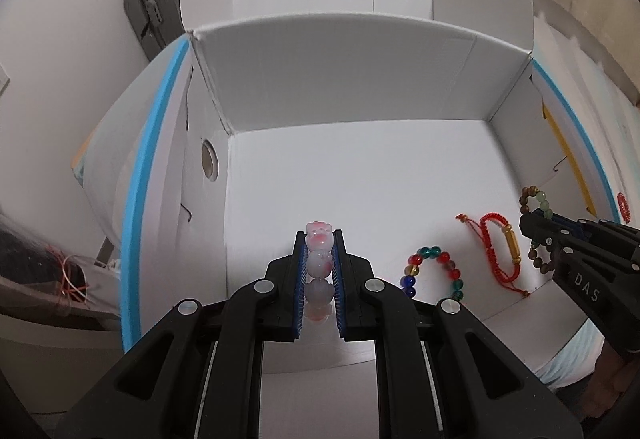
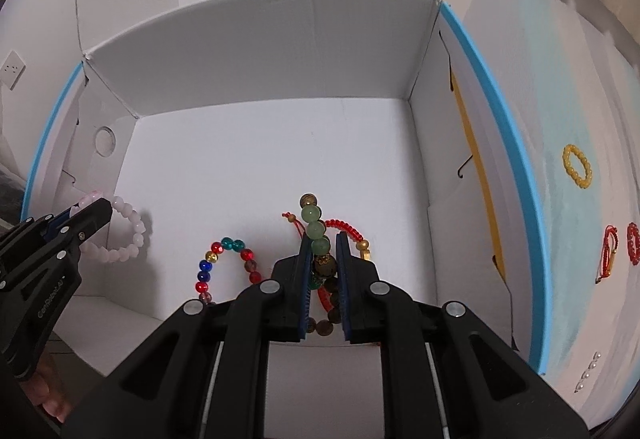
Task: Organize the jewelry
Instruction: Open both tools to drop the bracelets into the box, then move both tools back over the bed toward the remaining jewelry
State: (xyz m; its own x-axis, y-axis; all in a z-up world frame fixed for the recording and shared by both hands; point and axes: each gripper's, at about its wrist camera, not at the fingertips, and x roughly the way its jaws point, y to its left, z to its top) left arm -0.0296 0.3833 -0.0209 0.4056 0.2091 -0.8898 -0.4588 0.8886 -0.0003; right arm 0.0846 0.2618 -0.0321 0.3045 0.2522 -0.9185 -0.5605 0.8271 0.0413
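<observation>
Left gripper [image 1: 319, 239] clamps pink bead bracelet [image 1: 319, 259]; right gripper [image 2: 324, 239] clamps green-and-brown bead bracelet [image 2: 316, 235], both over white box [image 2: 260, 51].

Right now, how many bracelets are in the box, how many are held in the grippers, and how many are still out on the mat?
Lying in the white box: 2, the multicolour bead bracelet and the red cord bracelet.
Held: 2, pink bracelet in left gripper, green-and-brown bracelet in right gripper.
On the mat: 3 bracelets, yellow, red cord, red bead.
Total: 7.
</observation>
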